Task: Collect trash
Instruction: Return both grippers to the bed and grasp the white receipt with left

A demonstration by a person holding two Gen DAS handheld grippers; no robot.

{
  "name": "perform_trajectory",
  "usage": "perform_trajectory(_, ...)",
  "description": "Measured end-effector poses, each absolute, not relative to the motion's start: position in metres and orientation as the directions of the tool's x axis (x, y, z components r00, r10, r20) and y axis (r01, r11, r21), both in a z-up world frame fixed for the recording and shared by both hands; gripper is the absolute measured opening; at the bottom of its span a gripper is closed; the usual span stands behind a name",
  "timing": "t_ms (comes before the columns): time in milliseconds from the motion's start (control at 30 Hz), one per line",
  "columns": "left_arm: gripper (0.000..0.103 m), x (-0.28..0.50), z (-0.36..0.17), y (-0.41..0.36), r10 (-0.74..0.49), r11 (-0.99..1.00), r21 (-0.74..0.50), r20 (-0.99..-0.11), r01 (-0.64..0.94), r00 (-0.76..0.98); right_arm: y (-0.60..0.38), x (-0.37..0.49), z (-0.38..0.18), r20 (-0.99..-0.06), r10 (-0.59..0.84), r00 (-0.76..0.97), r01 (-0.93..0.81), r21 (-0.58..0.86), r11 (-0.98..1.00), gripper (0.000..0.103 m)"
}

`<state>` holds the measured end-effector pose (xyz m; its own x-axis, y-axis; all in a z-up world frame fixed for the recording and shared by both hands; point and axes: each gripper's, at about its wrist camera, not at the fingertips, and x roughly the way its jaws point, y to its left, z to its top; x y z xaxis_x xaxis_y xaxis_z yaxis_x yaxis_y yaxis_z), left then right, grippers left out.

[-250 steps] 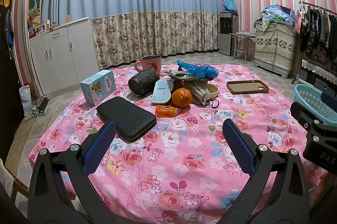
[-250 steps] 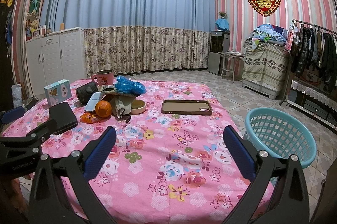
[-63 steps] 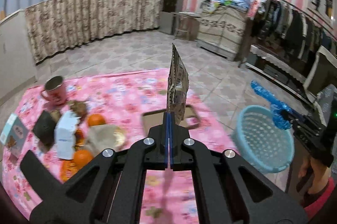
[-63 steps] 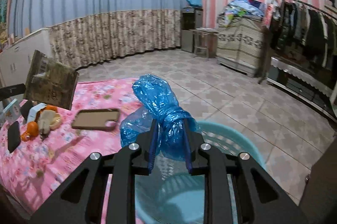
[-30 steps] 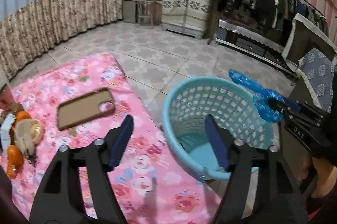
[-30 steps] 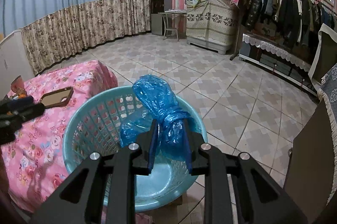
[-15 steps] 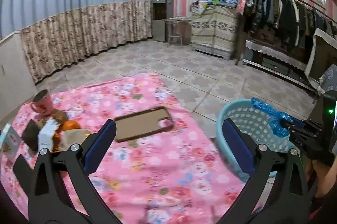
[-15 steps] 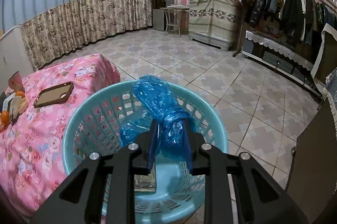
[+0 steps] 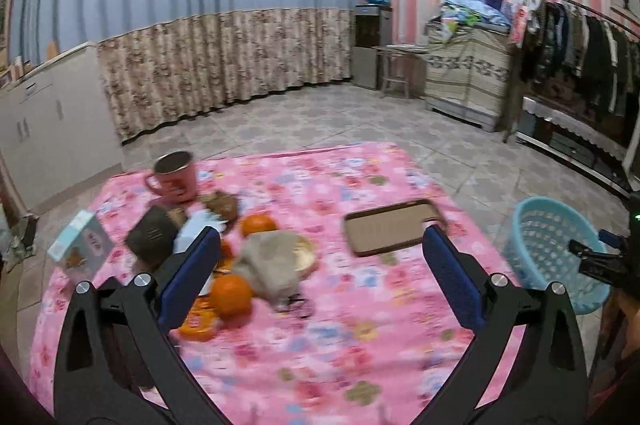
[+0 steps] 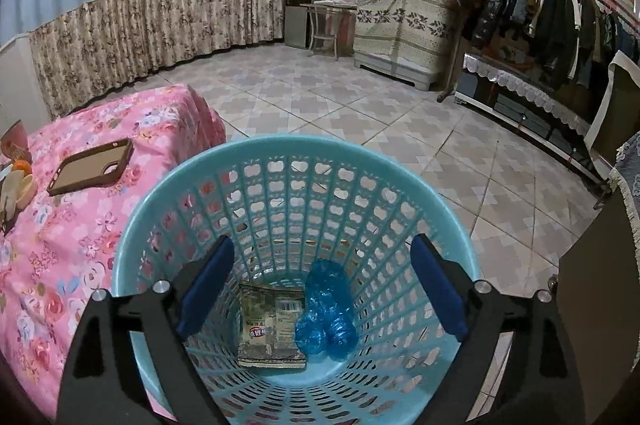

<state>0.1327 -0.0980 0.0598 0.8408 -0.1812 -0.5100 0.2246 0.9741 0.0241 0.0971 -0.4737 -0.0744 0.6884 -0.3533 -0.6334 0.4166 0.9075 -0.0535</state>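
Observation:
A light-blue plastic basket (image 10: 280, 161) stands on the floor by the table's right side; it also shows in the left wrist view (image 9: 548, 221). Inside it lie a blue plastic bag (image 10: 326, 309) and a flat snack wrapper (image 10: 270, 325). My right gripper (image 10: 320, 289) is open and empty, just above the basket's mouth. My left gripper (image 9: 320, 277) is open and empty above the pink floral table (image 9: 360, 345), facing a pile with oranges (image 9: 231, 289), an orange wrapper (image 9: 198, 321), a beige cloth (image 9: 268, 261) and crumpled brown paper (image 9: 220, 203).
On the table are a pink mug (image 9: 174, 177), a blue box (image 9: 80, 251), a black cylinder (image 9: 152, 235) and a brown phone case (image 9: 394, 225). The right gripper shows at the right edge of the left wrist view (image 9: 600, 257). Tiled floor, cabinets and a clothes rack surround the table.
My right gripper has opened and the blue bag has dropped into the basket beside the wrapper. My left gripper has swung back left over the table toward the pile.

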Motion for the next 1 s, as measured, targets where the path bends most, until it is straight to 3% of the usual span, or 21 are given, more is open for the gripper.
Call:
perform_trajectory(67, 0.098, 0.134, 0.056, -0.084, -0.153, 0.979, 0.036, -0.509, 0.198, 0.847, -0.467, 0.098, -0.071, -0.620, -0.361, 0.697, 0.421, -0.054, 0.906, 0.095)
perform_trajectory(533, 0.098, 0.153, 0.042, 0.005, -0.037, 0.997, 0.037, -0.531, 0.067, 0.846, -0.375, 0.137, -0.027, -0.527, -0.274, 0.805, 0.289, -0.055, 0.956, 0.096)
perform_trajectory(1000, 0.098, 0.182, 0.009, 0.062, 0.014, 1.000, -0.002, -0.587, -0.018, 0.809, -0.285, 0.178, -0.044, -0.547, -0.169, 0.819, 0.140, -0.096, 0.986, 0.096)
